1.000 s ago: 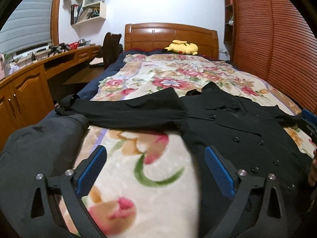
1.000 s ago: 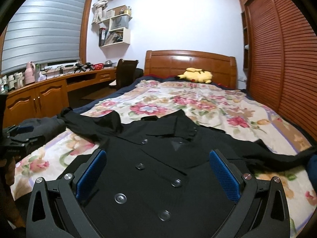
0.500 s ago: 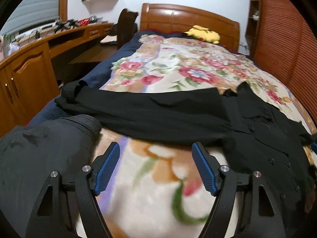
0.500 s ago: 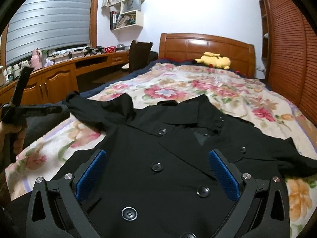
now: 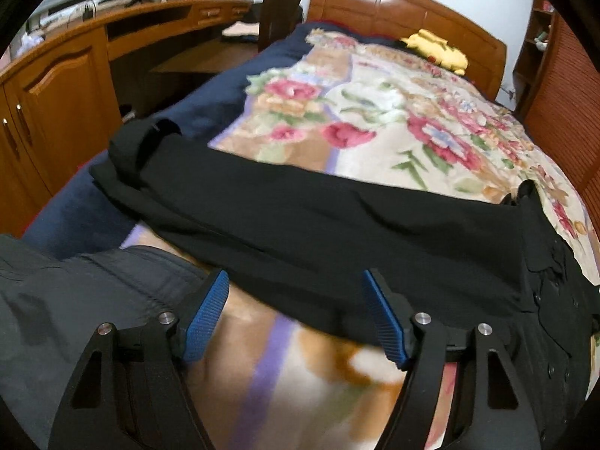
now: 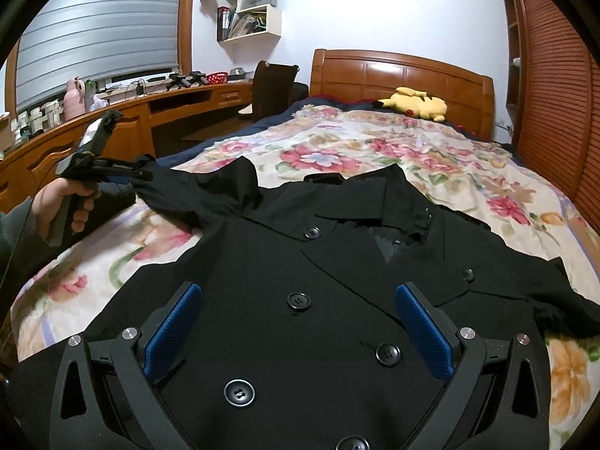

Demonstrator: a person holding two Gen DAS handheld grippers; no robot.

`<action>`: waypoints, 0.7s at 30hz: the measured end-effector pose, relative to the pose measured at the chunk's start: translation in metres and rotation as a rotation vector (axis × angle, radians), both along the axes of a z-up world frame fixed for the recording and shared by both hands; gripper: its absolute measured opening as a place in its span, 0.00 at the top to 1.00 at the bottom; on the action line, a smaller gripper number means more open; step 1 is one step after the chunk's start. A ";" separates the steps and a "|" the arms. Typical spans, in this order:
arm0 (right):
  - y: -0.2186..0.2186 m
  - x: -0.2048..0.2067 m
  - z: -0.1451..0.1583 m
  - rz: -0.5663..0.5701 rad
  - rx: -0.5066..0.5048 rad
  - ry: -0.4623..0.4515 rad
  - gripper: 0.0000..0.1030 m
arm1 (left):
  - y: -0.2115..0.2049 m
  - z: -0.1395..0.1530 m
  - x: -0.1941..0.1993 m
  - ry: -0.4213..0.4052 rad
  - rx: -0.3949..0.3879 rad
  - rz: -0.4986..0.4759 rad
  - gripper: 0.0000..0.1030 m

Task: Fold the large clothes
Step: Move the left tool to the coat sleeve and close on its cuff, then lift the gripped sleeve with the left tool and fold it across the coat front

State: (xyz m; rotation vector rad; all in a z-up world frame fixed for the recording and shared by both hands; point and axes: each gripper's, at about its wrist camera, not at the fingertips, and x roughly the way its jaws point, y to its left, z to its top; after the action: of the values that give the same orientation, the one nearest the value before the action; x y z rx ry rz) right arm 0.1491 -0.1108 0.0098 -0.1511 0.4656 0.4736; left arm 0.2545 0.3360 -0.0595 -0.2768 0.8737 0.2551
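A black double-breasted coat (image 6: 300, 255) lies face up on the flowered bedspread (image 6: 337, 142), its collar towards the headboard. Its left sleeve (image 5: 300, 217) stretches flat across the bed to the left edge. My left gripper (image 5: 293, 277) hovers open and tilted down over the sleeve's near edge, with nothing pressed between its blue pads. In the right wrist view a hand holds this left gripper (image 6: 144, 172) close to the sleeve's cuff end. My right gripper (image 6: 296, 292) stands open low over the buttoned front of the coat, holding nothing.
A dark grey cloth bundle (image 5: 75, 292) lies at the bed's near left edge. A yellow plush toy (image 6: 416, 103) rests by the wooden headboard (image 6: 397, 71). A wooden desk (image 6: 123, 120) and a chair (image 6: 270, 86) stand left, louvred doors (image 6: 555, 86) right.
My left gripper has swung left and down along the sleeve towards its cuff end, and its jaws have narrowed. My right gripper crept forward over the coat, then held still.
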 end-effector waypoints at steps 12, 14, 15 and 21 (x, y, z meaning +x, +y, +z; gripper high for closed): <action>0.004 0.001 -0.003 0.000 0.001 0.026 0.01 | -0.014 -0.042 0.017 0.114 -0.003 -0.004 0.32; 0.002 0.000 -0.002 -0.001 0.005 0.027 0.01 | -0.009 -0.041 0.021 0.104 -0.037 0.002 0.37; 0.002 0.000 -0.002 -0.002 0.005 0.026 0.01 | -0.007 -0.040 0.023 0.098 -0.044 0.002 0.51; -0.007 0.002 0.000 -0.009 0.011 0.030 0.01 | -0.020 -0.023 0.029 0.064 0.020 -0.042 0.96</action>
State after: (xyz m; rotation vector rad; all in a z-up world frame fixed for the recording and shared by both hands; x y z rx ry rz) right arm 0.1512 -0.1178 0.0094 -0.1310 0.4929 0.4704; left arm 0.2838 0.3157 -0.0827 -0.2328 0.9393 0.2345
